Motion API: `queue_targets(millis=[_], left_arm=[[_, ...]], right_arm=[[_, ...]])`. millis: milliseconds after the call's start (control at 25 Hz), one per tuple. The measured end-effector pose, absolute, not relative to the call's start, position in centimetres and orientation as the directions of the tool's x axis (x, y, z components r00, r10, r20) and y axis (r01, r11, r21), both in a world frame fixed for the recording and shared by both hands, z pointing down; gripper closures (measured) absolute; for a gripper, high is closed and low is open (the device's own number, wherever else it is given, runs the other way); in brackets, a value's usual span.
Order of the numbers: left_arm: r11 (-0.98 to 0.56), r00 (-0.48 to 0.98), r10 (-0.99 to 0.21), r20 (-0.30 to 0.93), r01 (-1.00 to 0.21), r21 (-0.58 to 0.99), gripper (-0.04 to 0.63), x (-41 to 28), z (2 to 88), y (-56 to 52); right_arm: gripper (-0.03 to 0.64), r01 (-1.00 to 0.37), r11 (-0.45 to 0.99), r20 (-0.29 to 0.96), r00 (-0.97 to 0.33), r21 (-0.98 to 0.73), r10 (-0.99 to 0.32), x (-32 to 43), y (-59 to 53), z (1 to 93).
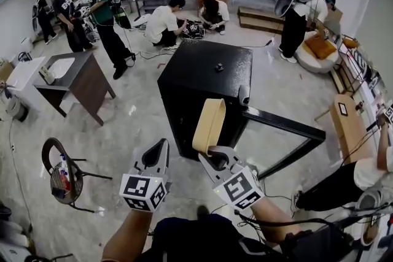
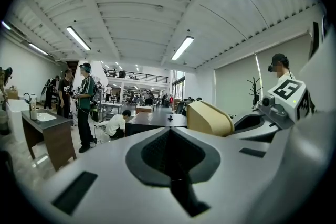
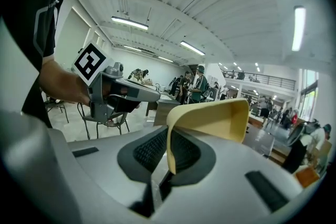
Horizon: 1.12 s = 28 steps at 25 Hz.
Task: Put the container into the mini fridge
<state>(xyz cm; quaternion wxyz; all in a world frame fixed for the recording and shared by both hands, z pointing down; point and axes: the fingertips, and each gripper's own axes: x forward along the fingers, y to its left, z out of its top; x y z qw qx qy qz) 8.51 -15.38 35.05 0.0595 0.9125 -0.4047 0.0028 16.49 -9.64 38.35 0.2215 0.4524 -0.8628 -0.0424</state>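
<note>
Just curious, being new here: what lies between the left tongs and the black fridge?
Nothing: only bare grey floor between left tongs and fridge, in the head view.

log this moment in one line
right gripper: shut on container | left gripper: shut, empty | mini fridge: door open

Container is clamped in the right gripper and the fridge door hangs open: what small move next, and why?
Probably lower the right gripper and ease the container forward toward the mini fridge's front. The jaws pinch the container's wall, the door stands swung wide, and the container sits high, near the fridge's top edge. The left gripper is shut, empty.
</note>
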Motion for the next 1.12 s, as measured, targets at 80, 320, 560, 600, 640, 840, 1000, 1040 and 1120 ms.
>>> queue_targets(millis=[80,320,560,600,640,840,1000,1040,1120], left_arm=[[-0.668,0.675,-0.735,0.061,-0.737,0.106,0.586,8.8,35.4,-15.9],[-0.691,0.699,-0.712,0.061,-0.714,0.112,0.586,9.3,35.8,-17.6],[-0.725,0.734,-0.676,0.06,-0.678,0.121,0.586,8.2,36.0,-19.3],[-0.73,0.739,-0.671,0.059,-0.672,0.122,0.586,7.7,36.0,-19.7],[-0.735,0.744,-0.665,0.059,-0.667,0.123,0.586,7.2,36.0,-20.2],[-0.767,0.775,-0.629,0.064,-0.632,0.11,0.586,5.3,36.7,-21.9],[-0.789,0.799,-0.596,0.08,-0.602,0.123,0.586,4.4,38.1,-22.7],[-0.794,0.803,-0.589,0.087,-0.596,0.125,0.586,4.0,38.5,-23.0],[-0.801,0.811,-0.576,0.102,-0.584,0.129,0.586,3.3,39.5,-23.6]], right_arm=[[0.588,-0.764,0.589,0.348,-0.494,0.263,-0.797,16.5,-10.2,38.9],[0.588,-0.758,0.601,0.375,-0.495,0.253,-0.784,15.9,-11.7,40.4],[0.588,-0.767,0.591,0.401,-0.474,0.248,-0.784,14.0,-12.7,41.2],[0.588,-0.77,0.586,0.404,-0.467,0.252,-0.787,13.5,-13.0,41.3],[0.588,-0.773,0.58,0.407,-0.458,0.256,-0.79,13.1,-13.4,41.4],[0.588,-0.791,0.553,0.429,-0.419,0.261,-0.8,11.1,-14.8,42.4],[0.588,-0.809,0.533,0.467,-0.383,0.247,-0.797,9.8,-15.2,43.8],[0.588,-0.813,0.527,0.474,-0.373,0.247,-0.798,9.5,-15.4,44.2],[0.588,-0.818,0.515,0.49,-0.35,0.254,-0.798,8.8,-16.0,45.0]])
